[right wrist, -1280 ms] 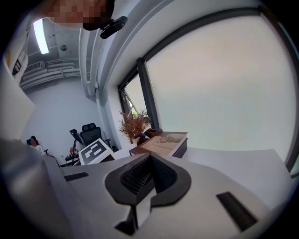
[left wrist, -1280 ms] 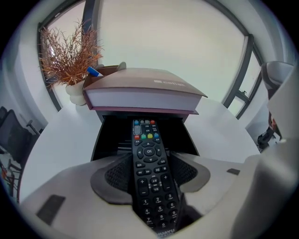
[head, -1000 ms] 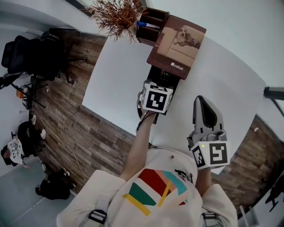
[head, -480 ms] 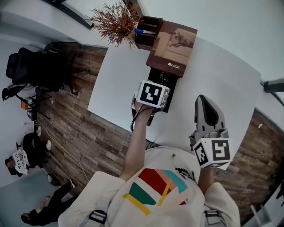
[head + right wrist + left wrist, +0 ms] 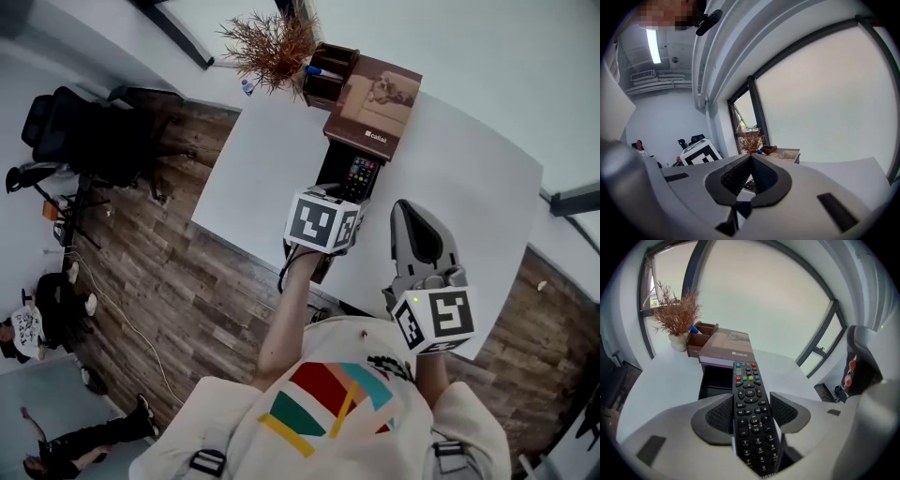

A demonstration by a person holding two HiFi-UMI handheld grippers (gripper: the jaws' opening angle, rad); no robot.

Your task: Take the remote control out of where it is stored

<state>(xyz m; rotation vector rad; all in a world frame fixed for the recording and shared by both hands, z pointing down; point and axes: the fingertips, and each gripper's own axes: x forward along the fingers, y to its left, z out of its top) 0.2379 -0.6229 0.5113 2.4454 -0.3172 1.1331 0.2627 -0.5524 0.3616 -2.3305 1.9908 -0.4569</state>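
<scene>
A black remote control (image 5: 750,404) with coloured buttons lies lengthwise between the pads of my left gripper (image 5: 751,412), which is shut on it. In the head view the remote (image 5: 359,174) sticks out past the left gripper (image 5: 345,199), above the open black drawer (image 5: 336,167) of a brown storage box (image 5: 373,98). The same drawer (image 5: 715,380) gapes under the box (image 5: 725,348) in the left gripper view. My right gripper (image 5: 405,214) hovers over the white table (image 5: 262,159) to the right, its jaws (image 5: 751,158) pressed together with nothing in them.
A dried plant (image 5: 274,42) and a wooden pen holder (image 5: 326,67) stand at the table's far corner behind the box. Left of the table are wood flooring and black office chairs (image 5: 89,131). The left gripper's marker cube (image 5: 701,152) shows in the right gripper view.
My left gripper has drawn back toward the table's near edge, and the remote now shows beyond its cube, over the drawer. The right gripper has barely shifted.
</scene>
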